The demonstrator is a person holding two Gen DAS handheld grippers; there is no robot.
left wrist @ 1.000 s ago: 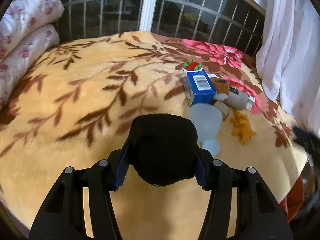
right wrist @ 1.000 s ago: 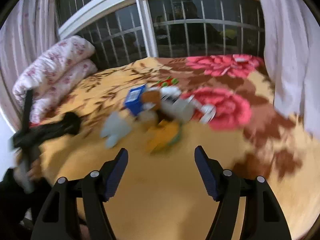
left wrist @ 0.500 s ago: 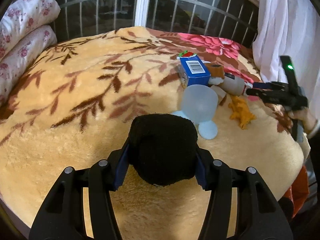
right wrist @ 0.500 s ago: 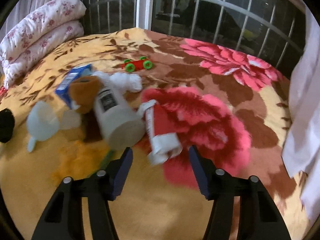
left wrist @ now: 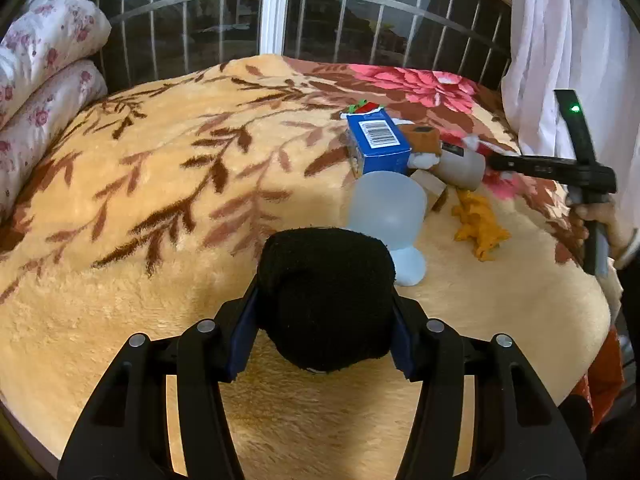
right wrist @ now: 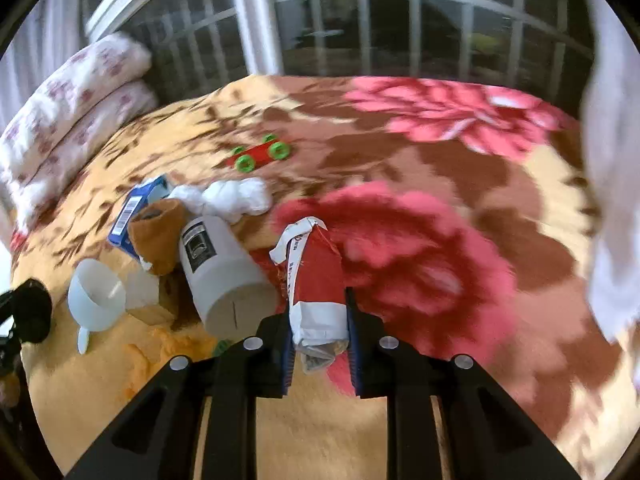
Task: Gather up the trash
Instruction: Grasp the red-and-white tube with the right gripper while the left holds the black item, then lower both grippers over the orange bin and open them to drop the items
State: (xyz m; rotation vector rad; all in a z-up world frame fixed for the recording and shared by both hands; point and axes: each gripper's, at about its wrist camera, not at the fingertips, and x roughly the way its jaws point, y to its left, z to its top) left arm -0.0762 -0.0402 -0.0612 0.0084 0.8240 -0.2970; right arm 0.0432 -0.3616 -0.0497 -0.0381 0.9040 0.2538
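My left gripper (left wrist: 322, 320) is shut on a black fuzzy object (left wrist: 325, 296) held above the yellow flowered blanket (left wrist: 140, 208). My right gripper (right wrist: 318, 340) is shut on the near end of a red and white wrapper (right wrist: 316, 276) that lies on the blanket, beside a white cylinder container (right wrist: 220, 272). The right gripper also shows in the left wrist view (left wrist: 552, 168) at the pile's right side. The pile holds a blue carton (left wrist: 378, 144), a crumpled white tissue (right wrist: 228, 198), a brown sock (right wrist: 156, 236) and a translucent cup (left wrist: 386, 212).
A red toy car with green wheels (right wrist: 260, 154) lies behind the pile. An orange toy dinosaur (left wrist: 480, 228) lies right of the cup. Rolled flowered quilts (left wrist: 44, 80) sit at the left. A barred window (left wrist: 360, 20) and a white curtain (left wrist: 572, 40) bound the bed.
My right gripper moved in on the pile and closed on the red and white wrapper. My left gripper kept hold of the black object and drifted slightly closer to the pile.
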